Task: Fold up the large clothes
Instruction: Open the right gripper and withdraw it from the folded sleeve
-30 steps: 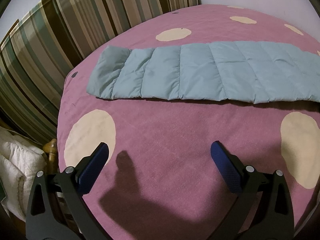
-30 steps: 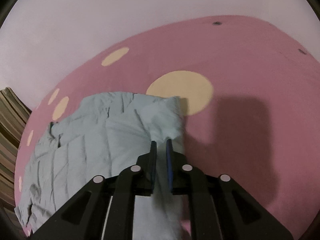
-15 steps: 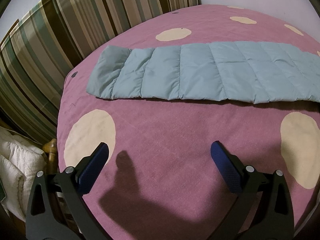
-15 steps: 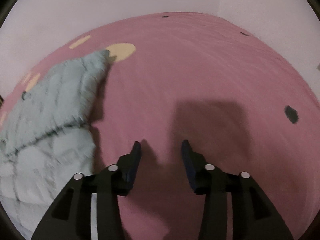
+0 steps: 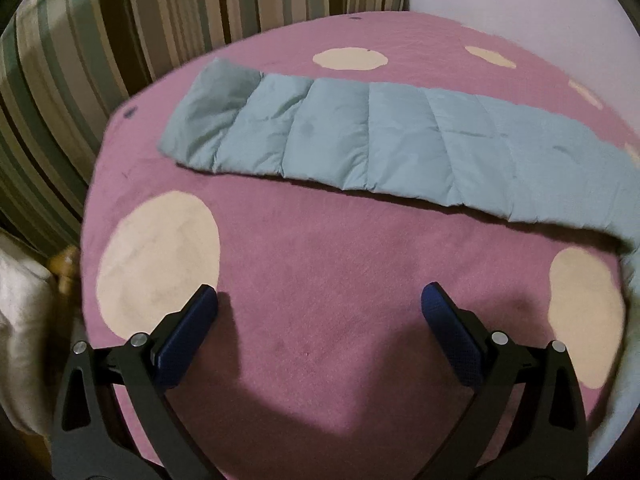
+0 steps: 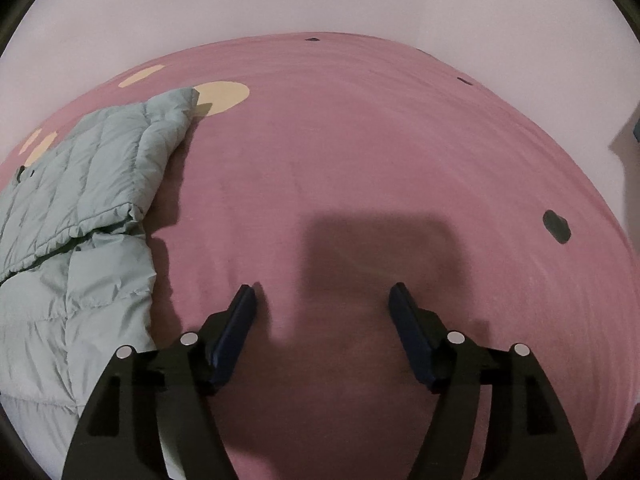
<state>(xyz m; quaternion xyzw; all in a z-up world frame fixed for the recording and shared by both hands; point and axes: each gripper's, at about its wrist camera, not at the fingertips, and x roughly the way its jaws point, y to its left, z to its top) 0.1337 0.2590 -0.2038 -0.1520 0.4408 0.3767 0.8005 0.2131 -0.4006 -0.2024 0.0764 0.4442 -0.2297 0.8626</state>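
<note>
One quilted jacket point(image 5: 400, 140); two tongs point(image 5: 320, 304) point(image 6: 322, 300); one pink bedspread point(image 5: 320, 260); one striped curtain point(image 5: 120, 40).

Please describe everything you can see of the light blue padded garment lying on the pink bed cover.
The padded garment is pale blue-grey, quilted into puffy stitched panels, with a thin, slightly shiny shell fabric. In the left wrist view one long sleeve-like part lies flat and stretched out across the pink bed cover. In the right wrist view its body lies creased, one layer folded over another. It rests only on the cover; neither the left claw nor the right claw touches it.
</note>
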